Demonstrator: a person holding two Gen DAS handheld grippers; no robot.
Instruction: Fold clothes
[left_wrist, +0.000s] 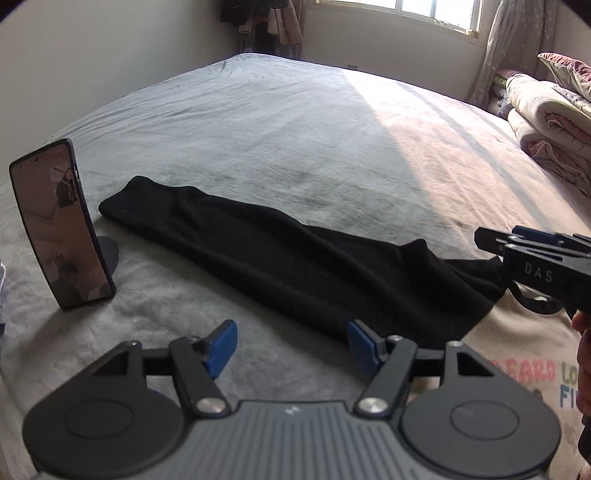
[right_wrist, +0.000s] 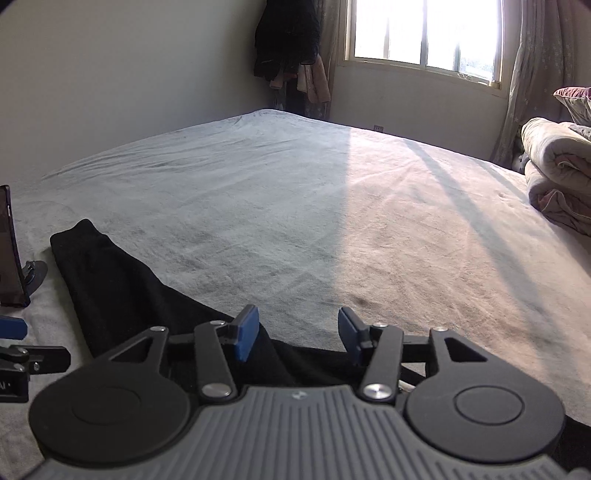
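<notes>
I'm looking across a wide bed (left_wrist: 280, 122) covered in a pale grey plush sheet, lightly wrinkled, that fills nearly the whole room. A broad band of sunlight falls over its right half from the window (right_wrist: 424, 33) at about one o'clock, with a thin shadow stripe running through the lit part. Curtains (right_wrist: 535, 74) hang at the window's right side. In the far corner, near twelve o'clock, dark clothing and pinkish towels (right_wrist: 291, 48) hang against plain light walls. At two to three o'clock a folded quilt (left_wrist: 546, 125) and a pillow are stacked at the bed's edge.

The black garment (left_wrist: 295, 254) lies flat on the sheet as a long narrow strip, running from ten o'clock down toward four o'clock in my left view. A phone (left_wrist: 61, 225) stands upright on a small stand at nine o'clock, just beside the strip's far end. At four to five o'clock a cream cloth with coloured lettering (left_wrist: 532, 354) lies on the bed, and the strip's near end rests on it.

My left gripper (left_wrist: 290, 345) has its blue pads spread apart over the strip's near edge, pinching nothing. My right gripper (right_wrist: 295, 334) is also spread, above the strip's near end, with nothing gripped between its pads.
</notes>
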